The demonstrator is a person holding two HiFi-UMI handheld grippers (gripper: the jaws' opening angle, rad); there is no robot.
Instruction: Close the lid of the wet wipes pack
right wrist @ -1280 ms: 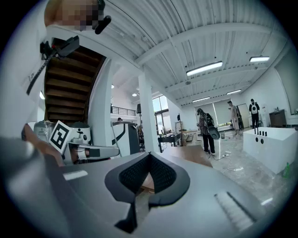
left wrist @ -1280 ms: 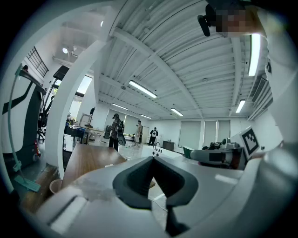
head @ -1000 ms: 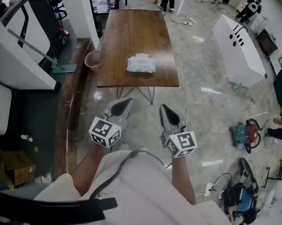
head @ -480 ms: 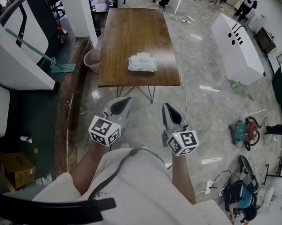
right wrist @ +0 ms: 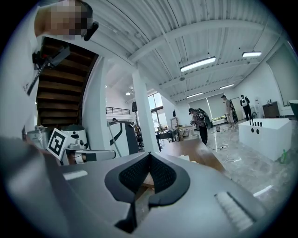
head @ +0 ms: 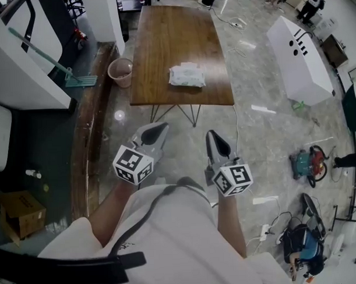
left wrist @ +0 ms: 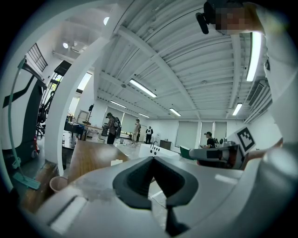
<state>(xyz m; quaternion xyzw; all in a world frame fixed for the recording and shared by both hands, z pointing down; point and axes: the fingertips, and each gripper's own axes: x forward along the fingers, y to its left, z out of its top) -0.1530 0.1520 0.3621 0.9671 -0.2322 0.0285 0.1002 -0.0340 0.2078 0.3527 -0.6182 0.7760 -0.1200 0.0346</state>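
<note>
The white wet wipes pack (head: 187,75) lies near the front right of the long wooden table (head: 163,40), and its lid is too small to make out. Both grippers hang over the floor, well short of the table's near edge. My left gripper (head: 160,127) is shut with nothing in it, and so is my right gripper (head: 213,134). In the left gripper view the pack (left wrist: 116,162) is a small white shape beyond the shut left gripper (left wrist: 152,158). The right gripper view shows the pack (right wrist: 187,157) just past the shut right gripper (right wrist: 149,154).
A pink bucket (head: 120,69) stands on the floor at the table's left edge, beside a green mop (head: 77,81). A white bench (head: 297,53) lies to the right. Cables, a power strip and a red-green machine (head: 310,163) sit on the floor at right. People stand far behind the table.
The head view has shifted, so the table and pack sit a little nearer and further right, and the pink bucket shows in full. Both grippers keep their pose, still shut.
</note>
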